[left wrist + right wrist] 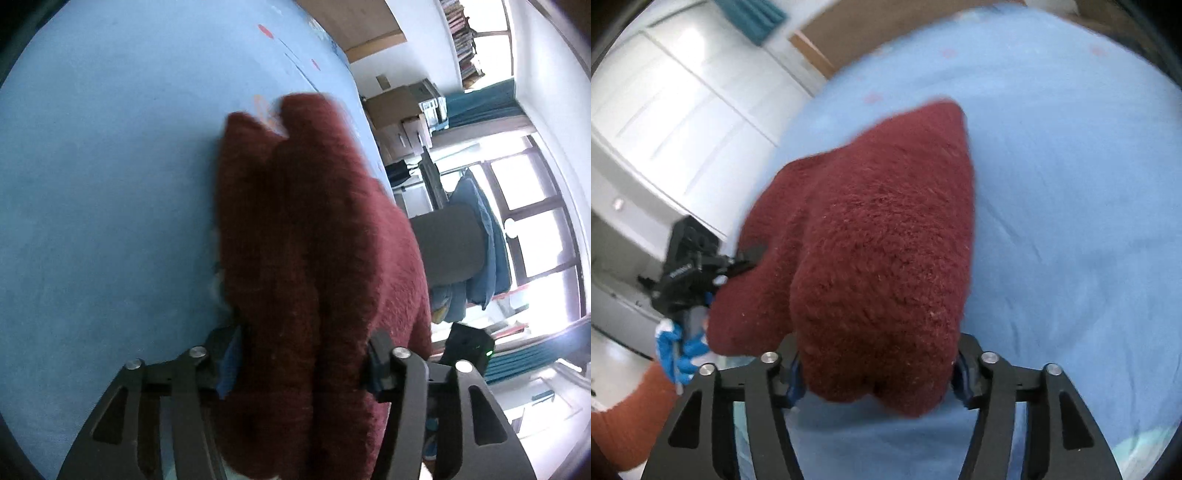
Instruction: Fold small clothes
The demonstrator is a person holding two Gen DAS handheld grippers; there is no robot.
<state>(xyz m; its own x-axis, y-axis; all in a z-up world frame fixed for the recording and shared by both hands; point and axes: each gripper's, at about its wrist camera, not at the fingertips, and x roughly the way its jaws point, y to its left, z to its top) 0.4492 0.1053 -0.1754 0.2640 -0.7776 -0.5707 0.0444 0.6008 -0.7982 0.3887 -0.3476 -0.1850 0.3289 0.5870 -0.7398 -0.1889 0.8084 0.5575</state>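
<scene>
Holding the maroon fleece garment [314,240] bunched in your left gripper [301,363]: jaws about half open, blue pads pressed into a thick fold. The garment hangs between both tools, lifted over the light blue bedsheet [92,184], near its edge. Your right gripper [877,373] clamps the other thick bunch, jaws likewise part-open. Blue-gloved hand [681,354] grips the left tool.

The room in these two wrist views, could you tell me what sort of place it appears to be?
Most likely a bedroom in a home. The maroon fuzzy garment is held over a bed with a light blue sheet, a white wardrobe stands beside it, and teal curtains hang by the window.
</scene>
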